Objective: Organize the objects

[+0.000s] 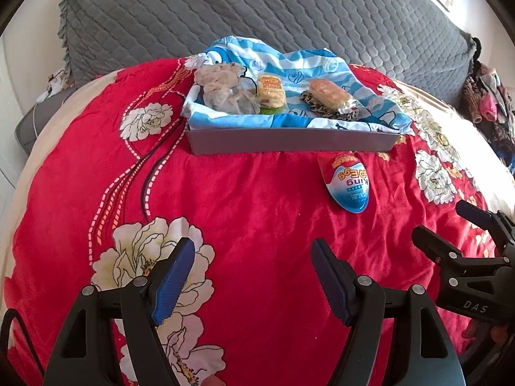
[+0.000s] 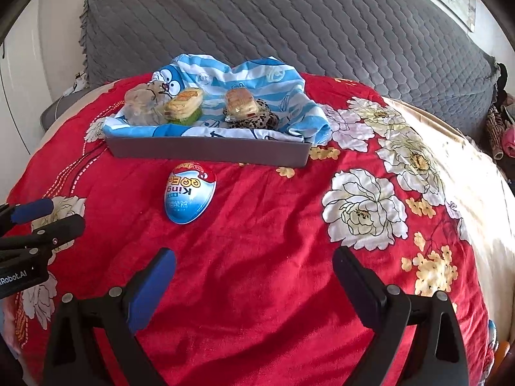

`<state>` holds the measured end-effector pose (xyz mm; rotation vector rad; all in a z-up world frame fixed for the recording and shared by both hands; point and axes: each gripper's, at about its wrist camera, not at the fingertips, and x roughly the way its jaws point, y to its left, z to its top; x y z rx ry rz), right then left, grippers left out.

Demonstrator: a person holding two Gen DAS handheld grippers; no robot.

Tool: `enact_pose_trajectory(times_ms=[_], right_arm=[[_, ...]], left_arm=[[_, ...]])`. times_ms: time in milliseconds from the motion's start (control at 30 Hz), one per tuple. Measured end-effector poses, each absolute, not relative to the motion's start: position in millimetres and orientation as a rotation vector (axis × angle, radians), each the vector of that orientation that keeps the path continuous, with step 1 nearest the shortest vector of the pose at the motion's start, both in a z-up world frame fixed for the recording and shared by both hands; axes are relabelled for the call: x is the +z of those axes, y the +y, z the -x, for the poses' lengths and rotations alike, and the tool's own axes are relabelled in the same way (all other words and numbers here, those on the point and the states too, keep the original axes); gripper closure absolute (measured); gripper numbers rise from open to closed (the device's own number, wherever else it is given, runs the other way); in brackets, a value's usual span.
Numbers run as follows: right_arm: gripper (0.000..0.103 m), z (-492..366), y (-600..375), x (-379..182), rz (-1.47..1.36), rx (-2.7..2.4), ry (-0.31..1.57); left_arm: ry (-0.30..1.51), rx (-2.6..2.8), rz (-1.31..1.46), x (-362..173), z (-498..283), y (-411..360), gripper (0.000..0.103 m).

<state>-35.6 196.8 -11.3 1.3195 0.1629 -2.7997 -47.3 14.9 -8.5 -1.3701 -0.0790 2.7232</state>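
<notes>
A blue, white and red King Egg toy egg (image 1: pixel 349 182) lies on the red flowered bedspread, in front of a grey tray (image 1: pixel 289 143); it also shows in the right wrist view (image 2: pixel 189 197). The tray (image 2: pixel 206 151) is lined with a blue-striped cartoon cloth (image 2: pixel 273 80) and holds a clear crumpled bag (image 1: pixel 222 88), a wrapped biscuit pack (image 1: pixel 271 93), a wrapped bun (image 1: pixel 330 92) and a leopard-print scrunchie (image 2: pixel 257 119). My left gripper (image 1: pixel 252 280) is open and empty, low over the bedspread, left of the egg. My right gripper (image 2: pixel 254 286) is open and empty, in front and right of the egg.
A grey quilted headboard cover (image 1: pixel 257 16) rises behind the tray. A pile of clothes (image 1: pixel 489 103) lies at the far right. The bed edge falls away at the left, by a grey item (image 1: pixel 29 128) with a white cable.
</notes>
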Motion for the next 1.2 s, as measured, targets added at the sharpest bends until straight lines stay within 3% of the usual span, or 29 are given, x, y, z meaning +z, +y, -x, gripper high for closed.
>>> enact_pose_trajectory(times_ms=[1200], right_arm=[[0.004, 33.6, 192.2, -23.5, -1.277, -2.812, 0.21]], left_arm=[[-0.015, 2.731, 1.386, -36.9, 47.1, 17.5, 0.027]])
